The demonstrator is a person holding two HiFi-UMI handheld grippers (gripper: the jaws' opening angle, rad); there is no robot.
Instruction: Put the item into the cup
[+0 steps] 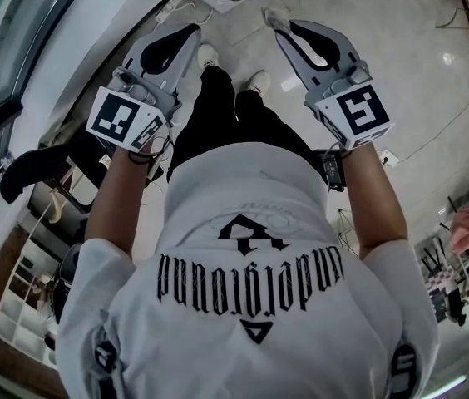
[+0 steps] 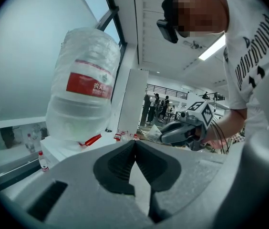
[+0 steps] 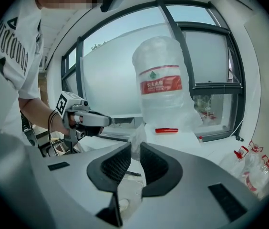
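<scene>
While my right gripper pinches the crumpled clear item at its jaw tips and my left gripper sits closed, empty, no cup shows ahead of either.

A plastic wrap is held between the right gripper's jaws. Beyond them, slightly to the right, a water jug is set; the left gripper is held to their left.

Crumpled clear plastic between right tongs
</scene>
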